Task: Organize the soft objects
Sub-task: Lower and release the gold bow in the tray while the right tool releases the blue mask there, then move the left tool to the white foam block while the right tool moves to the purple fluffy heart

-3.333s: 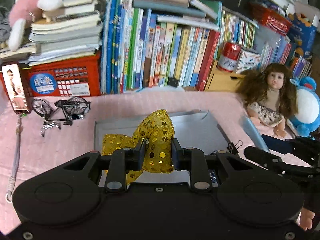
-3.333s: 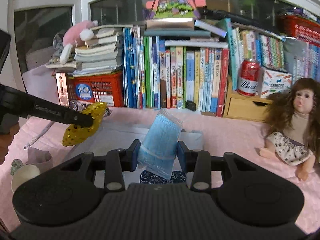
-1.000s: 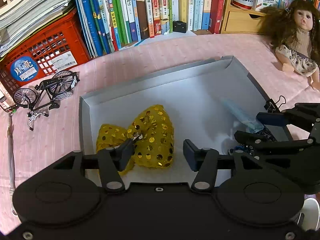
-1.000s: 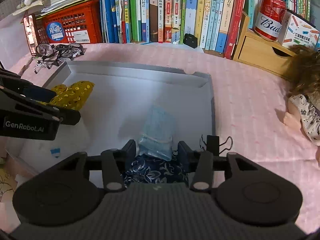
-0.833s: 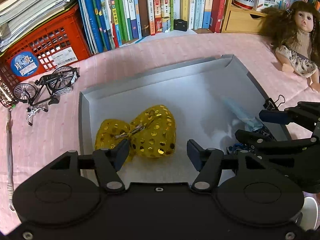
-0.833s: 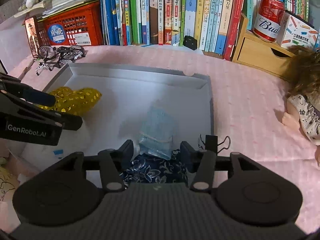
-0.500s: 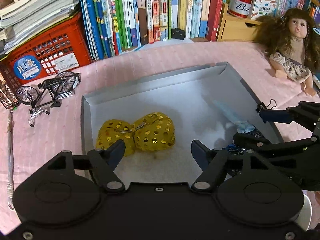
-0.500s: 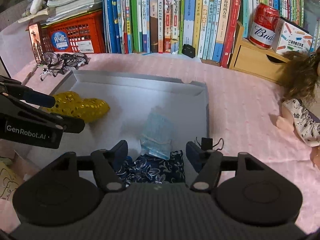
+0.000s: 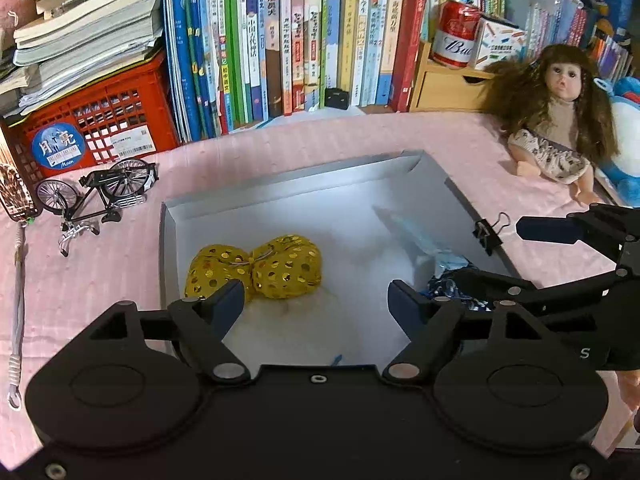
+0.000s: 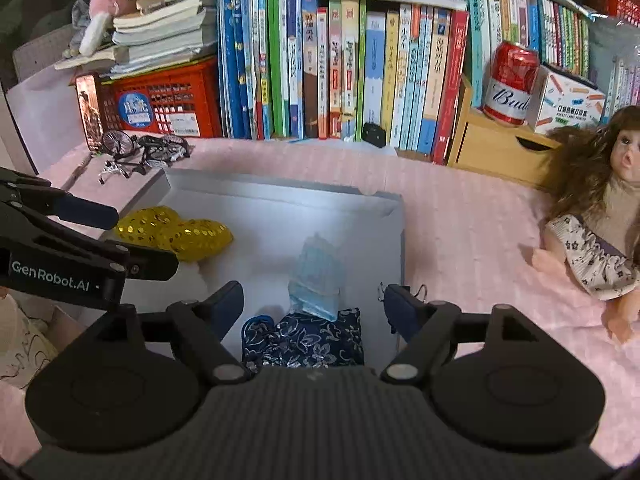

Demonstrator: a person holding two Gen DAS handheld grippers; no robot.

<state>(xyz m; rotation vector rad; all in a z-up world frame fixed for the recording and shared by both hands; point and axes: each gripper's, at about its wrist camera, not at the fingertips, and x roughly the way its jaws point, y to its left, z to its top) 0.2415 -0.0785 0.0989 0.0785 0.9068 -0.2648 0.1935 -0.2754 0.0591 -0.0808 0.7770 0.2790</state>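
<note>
While its jaws are opening with nothing gripped between them, the left gripper (image 9: 316, 298) hangs above a shallow grey cardboard tray (image 9: 280, 196) on a ribbed pink cloth (image 9: 100, 264). Left of the tray stand a black metal model bicycle (image 9: 100, 192) and a red slatted plastic crate (image 9: 92, 128) under a stack of paperbacks (image 9: 80, 28). Inside the tray, near its left wall, lies a gold sequinned pouch (image 9: 256, 270), cinched in the middle into 2 puffy lobes and clear of the fingertips. Toward the tray's right side a pale blue pleated face mask (image 10: 318, 280) in a clear wrapper leans on a dark navy floral fabric pouch (image 10: 304, 338), which sits in the near right corner. The right gripper (image 10: 314, 306) is over these 2, its jaws also opening, pads touching neither. A black binder clip (image 9: 488, 232) is fixed on the tray's right rim. Behind, a row of upright glossy book spines (image 9: 300, 40) runs to a small wooden drawer box (image 9: 444, 88) carrying a red drink can (image 9: 456, 34). At the far right sits a doll (image 9: 560, 120) with long frizzy brown hair.
</note>
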